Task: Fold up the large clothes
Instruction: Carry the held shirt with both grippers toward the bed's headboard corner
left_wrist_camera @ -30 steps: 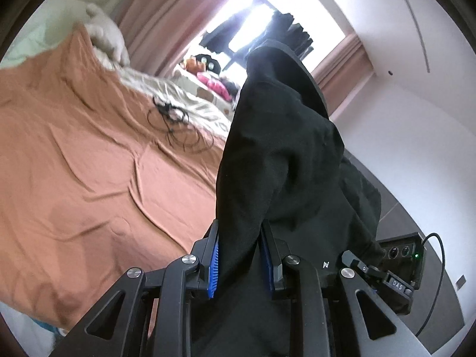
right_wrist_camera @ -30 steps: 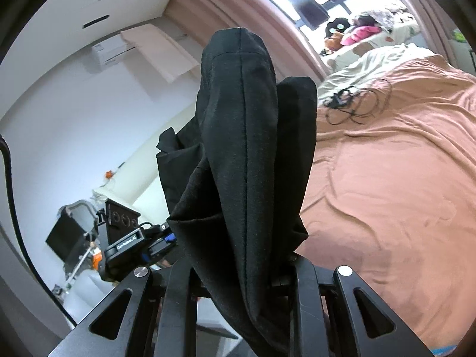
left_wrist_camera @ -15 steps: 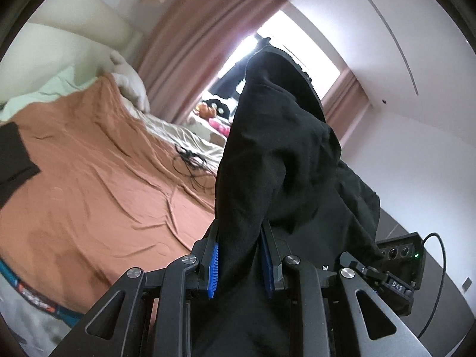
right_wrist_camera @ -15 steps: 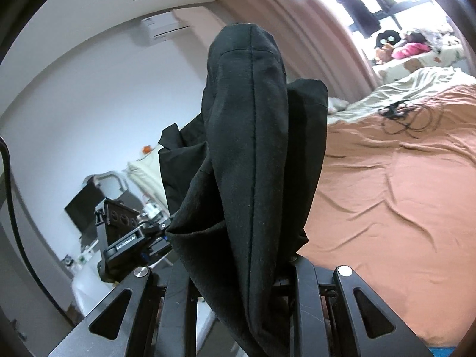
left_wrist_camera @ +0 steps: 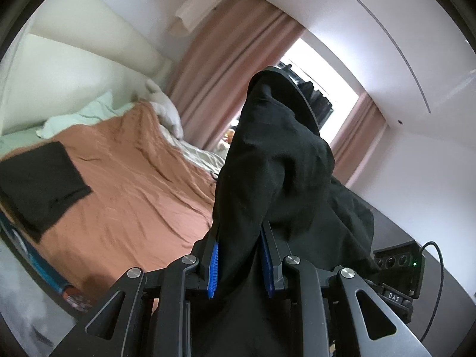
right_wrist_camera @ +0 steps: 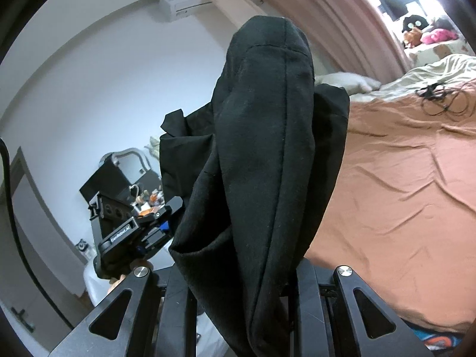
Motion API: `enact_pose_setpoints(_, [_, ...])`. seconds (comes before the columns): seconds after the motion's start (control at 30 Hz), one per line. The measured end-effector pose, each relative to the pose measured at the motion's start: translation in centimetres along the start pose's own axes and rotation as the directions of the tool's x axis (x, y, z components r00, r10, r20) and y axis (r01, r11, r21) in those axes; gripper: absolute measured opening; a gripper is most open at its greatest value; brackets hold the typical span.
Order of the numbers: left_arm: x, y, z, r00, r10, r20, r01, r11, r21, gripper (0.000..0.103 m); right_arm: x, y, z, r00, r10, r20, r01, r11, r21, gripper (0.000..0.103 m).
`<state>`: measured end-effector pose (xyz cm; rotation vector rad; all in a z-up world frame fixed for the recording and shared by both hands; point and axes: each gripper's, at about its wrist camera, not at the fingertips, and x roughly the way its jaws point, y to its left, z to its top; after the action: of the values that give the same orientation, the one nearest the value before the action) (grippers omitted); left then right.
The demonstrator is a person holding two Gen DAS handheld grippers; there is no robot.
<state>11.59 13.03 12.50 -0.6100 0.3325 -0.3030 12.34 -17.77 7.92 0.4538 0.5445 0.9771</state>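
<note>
Held above the bed (left_wrist_camera: 125, 178), a soft, limp black garment (left_wrist_camera: 267, 178) hangs bunched from left gripper (left_wrist_camera: 239, 263) and right gripper (right_wrist_camera: 247, 291), fingers clamped on its edge, best gripped at corners.

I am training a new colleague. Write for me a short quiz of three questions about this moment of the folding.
1. True or false: both tongs are clamped on the black garment.
2. What already lies folded on the orange bedsheet? A) black cloth B) white towel C) blue jeans
3. What lies tangled on the bed in the right wrist view?

Key: 1 true: left tongs, right tongs. 2 A, the black cloth. 3 black cables.
</note>
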Motion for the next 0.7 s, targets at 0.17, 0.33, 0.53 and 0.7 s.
enact_pose_setpoints(0.17, [-1.8,3.7,2.6,0.999,0.044,0.016,-0.044,0.999,-0.003,0.025,4.9,0.6,0.3,0.999,0.039,-0.027,-0.038,0.999,0.021,0.02])
enact_pose_setpoints(0.33, [-2.8,7.8,5.9,0.997,0.071,0.023,-0.071,0.997,0.019,0.025,10.4,2.0,0.8,0.997,0.047,-0.063,-0.047,0.999,0.0,0.02])
enact_pose_setpoints(0.53, [-3.6,12.6,10.1,0.991,0.125,0.048,-0.127,0.991,0.035,0.025,17.9,2.9,2.0,0.99,0.095,-0.107,-0.096,0.995,-0.005,0.02])
enact_pose_setpoints(0.7, [-5.0,17.7,14.0,0.98,0.184,0.08,-0.186,0.982,0.019,0.025,24.9,3.8,3.0,0.978,0.123,-0.168,-0.128,0.992,-0.019,0.02])
